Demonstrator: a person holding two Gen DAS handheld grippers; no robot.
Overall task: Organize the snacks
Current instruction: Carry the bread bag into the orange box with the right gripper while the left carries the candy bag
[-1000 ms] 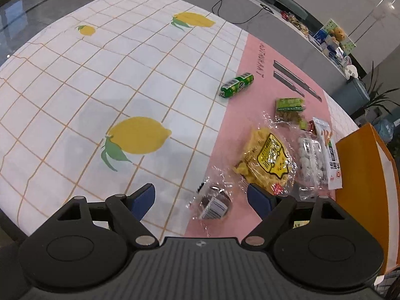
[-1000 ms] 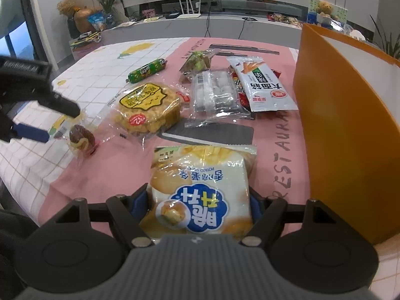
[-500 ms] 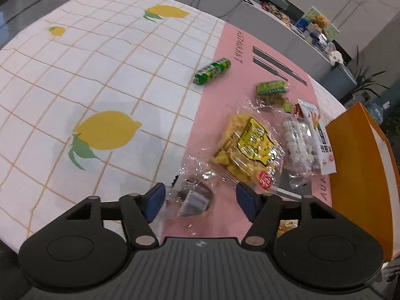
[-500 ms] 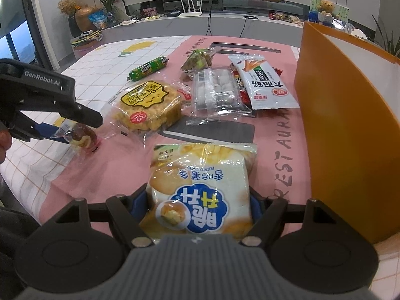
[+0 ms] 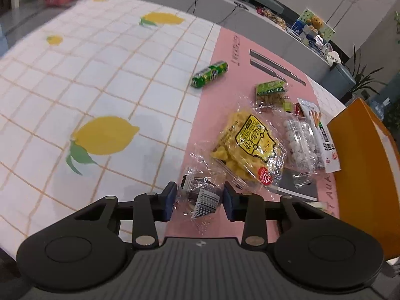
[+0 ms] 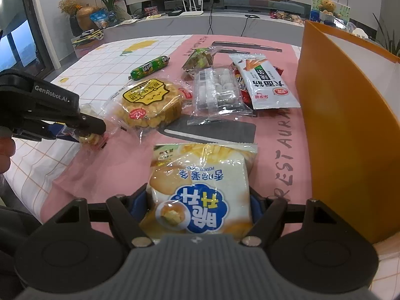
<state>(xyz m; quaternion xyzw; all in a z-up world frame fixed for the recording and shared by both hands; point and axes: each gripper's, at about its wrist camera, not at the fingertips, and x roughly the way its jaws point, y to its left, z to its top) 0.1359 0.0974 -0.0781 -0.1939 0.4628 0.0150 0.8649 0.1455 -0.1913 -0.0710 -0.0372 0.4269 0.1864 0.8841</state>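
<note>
My left gripper point(image 5: 199, 200) has closed on a small clear-wrapped cake point(image 5: 202, 195) at the near edge of the pink mat; in the right wrist view the left gripper point(image 6: 85, 131) shows at the left with the cake point(image 6: 91, 138). My right gripper point(image 6: 198, 203) is shut on a yellow potato crisps bag point(image 6: 200, 195) held just above the mat. Ahead lie a yellow cookie pack point(image 5: 250, 150), a clear pack of white candies point(image 6: 217, 91), a white noodle-stick bag point(image 6: 265, 81), a green nut pack point(image 5: 271, 92) and a green sausage point(image 5: 210, 74).
A tall orange box point(image 6: 345, 130) stands at the right edge of the mat, also in the left wrist view point(image 5: 367, 170). The lemon-print tablecloth point(image 5: 87, 87) spreads to the left. A grey counter point(image 6: 200, 22) with clutter runs behind the table.
My left gripper has moved forward around the small wrapped cake and its fingers have closed in on it. The right gripper has stayed still with the crisps bag.
</note>
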